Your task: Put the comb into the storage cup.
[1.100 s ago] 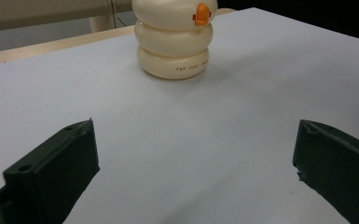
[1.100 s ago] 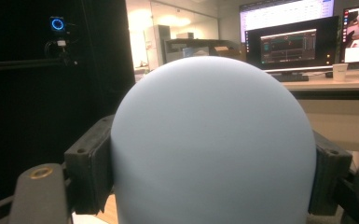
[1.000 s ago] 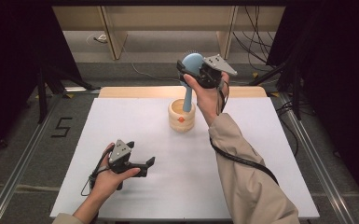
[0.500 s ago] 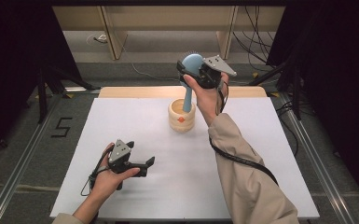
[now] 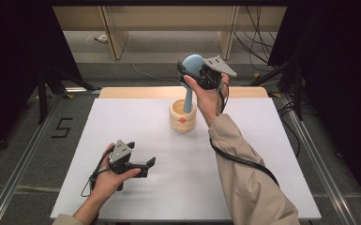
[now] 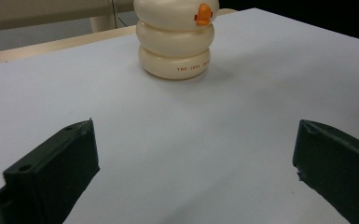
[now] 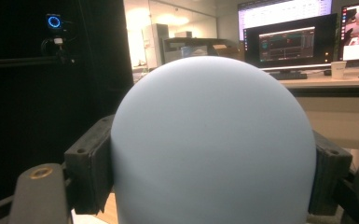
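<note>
Blue and round, the brush (image 5: 192, 65) head sits clamped in the right claw (image 5: 191, 69), raised above the far part of the bench (image 5: 262, 140); in the right gripper view that head (image 7: 214, 144) bulges between the two black jaws, each pressed against a side of it. Its handle hangs down from the head, and the lower end stands inside the holder (image 5: 183, 116), a cream tub of stacked rings with a small orange mark on its front. That holder rests on the white bench at about 12 o'clock from the sheet's middle, near the far edge, with the wooden strip (image 5: 136, 92) just behind it. The right hand (image 5: 206, 91) comes up from 5 o'clock, its beige sleeve (image 5: 248, 183) crossing the right half of the bench and a black cable trailing along it. At about 7 o'clock the left claw (image 5: 143, 167) lies low over the bench in the left hand (image 5: 108, 176), jaws wide apart with only bare white surface between them, pointing toward 3 o'clock. From the left gripper view the holder (image 6: 175, 39) stands well beyond the open jaws, at 12 o'clock, apart from both.
</note>
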Available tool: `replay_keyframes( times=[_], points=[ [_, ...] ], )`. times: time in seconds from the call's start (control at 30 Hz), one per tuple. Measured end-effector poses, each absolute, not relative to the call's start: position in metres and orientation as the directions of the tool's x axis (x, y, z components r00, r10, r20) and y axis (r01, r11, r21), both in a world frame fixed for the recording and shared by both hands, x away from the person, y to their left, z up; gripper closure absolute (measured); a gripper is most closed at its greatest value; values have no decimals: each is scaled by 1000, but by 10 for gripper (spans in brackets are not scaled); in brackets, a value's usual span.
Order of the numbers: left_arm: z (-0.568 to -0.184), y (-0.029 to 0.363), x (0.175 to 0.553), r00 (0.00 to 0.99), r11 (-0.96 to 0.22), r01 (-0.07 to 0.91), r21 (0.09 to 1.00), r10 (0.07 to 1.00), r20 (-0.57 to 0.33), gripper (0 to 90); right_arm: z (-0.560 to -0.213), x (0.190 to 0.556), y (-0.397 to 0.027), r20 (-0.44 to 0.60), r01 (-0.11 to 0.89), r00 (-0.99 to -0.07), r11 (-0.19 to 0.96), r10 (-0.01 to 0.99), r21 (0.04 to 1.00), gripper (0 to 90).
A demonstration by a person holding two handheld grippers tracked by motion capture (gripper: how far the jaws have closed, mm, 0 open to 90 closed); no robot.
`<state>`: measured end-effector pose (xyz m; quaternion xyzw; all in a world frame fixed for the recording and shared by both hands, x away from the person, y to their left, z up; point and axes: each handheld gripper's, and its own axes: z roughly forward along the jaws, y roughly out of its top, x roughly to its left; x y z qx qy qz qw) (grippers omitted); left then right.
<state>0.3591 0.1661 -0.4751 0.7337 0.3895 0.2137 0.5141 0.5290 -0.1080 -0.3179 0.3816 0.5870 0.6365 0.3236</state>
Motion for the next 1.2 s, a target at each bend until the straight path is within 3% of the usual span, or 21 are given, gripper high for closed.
replay_keyframes(
  times=[1.2],
  points=[
    [-475, 165, 359, 607, -170, 351, 921, 790, -85, 0, -326, 535, -105, 101, 27, -500, -101, 860, 995, 215]
  ],
)
